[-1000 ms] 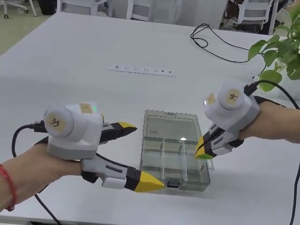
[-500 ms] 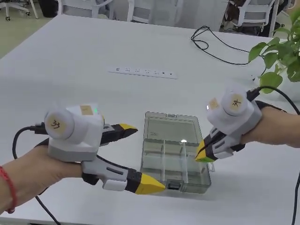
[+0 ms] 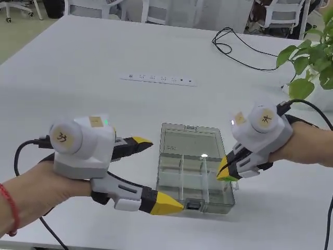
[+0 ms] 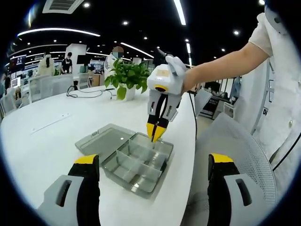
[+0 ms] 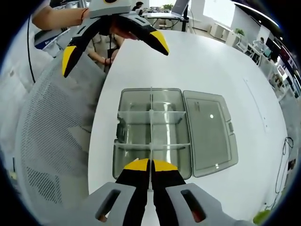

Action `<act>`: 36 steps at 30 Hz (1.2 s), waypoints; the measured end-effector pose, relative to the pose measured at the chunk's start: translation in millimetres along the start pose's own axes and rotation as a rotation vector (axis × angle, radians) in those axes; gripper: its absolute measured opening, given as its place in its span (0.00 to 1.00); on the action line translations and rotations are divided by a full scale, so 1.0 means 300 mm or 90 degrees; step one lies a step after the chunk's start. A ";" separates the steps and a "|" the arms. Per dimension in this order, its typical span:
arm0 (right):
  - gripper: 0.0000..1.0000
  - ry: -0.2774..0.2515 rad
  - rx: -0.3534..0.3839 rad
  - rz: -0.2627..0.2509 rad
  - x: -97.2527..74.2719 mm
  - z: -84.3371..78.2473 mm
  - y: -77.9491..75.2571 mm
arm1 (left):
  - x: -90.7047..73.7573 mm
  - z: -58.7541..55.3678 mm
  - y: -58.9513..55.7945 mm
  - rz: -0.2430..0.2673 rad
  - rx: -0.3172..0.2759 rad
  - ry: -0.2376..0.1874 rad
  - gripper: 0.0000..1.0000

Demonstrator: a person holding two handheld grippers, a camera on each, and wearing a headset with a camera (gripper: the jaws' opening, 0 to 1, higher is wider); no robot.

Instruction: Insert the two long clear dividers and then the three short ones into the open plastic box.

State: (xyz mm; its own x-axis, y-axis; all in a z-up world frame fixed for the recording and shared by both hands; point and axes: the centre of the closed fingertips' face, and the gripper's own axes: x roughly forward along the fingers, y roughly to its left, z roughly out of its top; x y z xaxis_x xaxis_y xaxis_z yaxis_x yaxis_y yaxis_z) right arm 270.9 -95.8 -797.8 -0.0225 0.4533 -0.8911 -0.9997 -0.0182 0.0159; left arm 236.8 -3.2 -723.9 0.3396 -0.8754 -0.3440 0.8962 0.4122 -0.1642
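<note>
**While the left gripper (image 3: 156,172) waits, the right gripper (image 3: 225,173) works at a nearly fitted plastic box (image 3: 213,202)**

Head view: the box sits open on a white surface (image 3: 78,78) between the two grippers. Its lid (image 3: 190,139) lies flat behind it. The left gripper hovers just beside the box's left edge, fingers wide apart and empty. The right gripper tips down over the box's right end, fingers together.

Left gripper view: its own yellow-tipped fingers (image 4: 87,162) stand well apart at the bottom, with nothing between them. Beyond, the right gripper points straight down into the box's end section.

Right gripper view: the fingers are clamped on a thin clear edge, seemingly a short divider (image 5: 150,151) standing in the nearest section. Two long dividers (image 5: 134,111) cross the box, and other short pieces (image 5: 150,128) line up between and beyond them.

The task looks almost finished. Both long dividers and apparently two short ones are seated. What is left is pressing the last short one home and letting go. Whether it is fully down cannot be told.
</note>
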 end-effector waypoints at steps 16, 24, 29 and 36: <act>0.03 0.035 -0.008 0.011 -0.006 0.006 -0.001 | 0.003 0.005 0.005 0.001 -0.004 -0.005 0.98; 0.03 0.028 -0.012 0.011 0.007 -0.003 0.000 | 0.001 0.002 0.009 0.001 -0.005 -0.005 0.98; 0.03 0.022 -0.011 0.003 0.039 -0.020 0.001 | 0.003 -0.007 0.007 0.000 -0.006 -0.001 0.99; 0.03 0.024 -0.008 0.000 0.061 -0.031 -0.001 | 0.005 -0.020 0.009 -0.003 -0.004 0.007 1.00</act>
State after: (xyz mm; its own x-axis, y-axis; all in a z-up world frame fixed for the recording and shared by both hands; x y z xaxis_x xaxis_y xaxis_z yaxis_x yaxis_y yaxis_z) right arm 270.8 -95.6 -818.3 -0.0215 0.4188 -0.9078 -0.9995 -0.0292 0.0102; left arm 238.0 -1.8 -730.5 0.3330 -0.8744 -0.3529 0.8959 0.4101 -0.1708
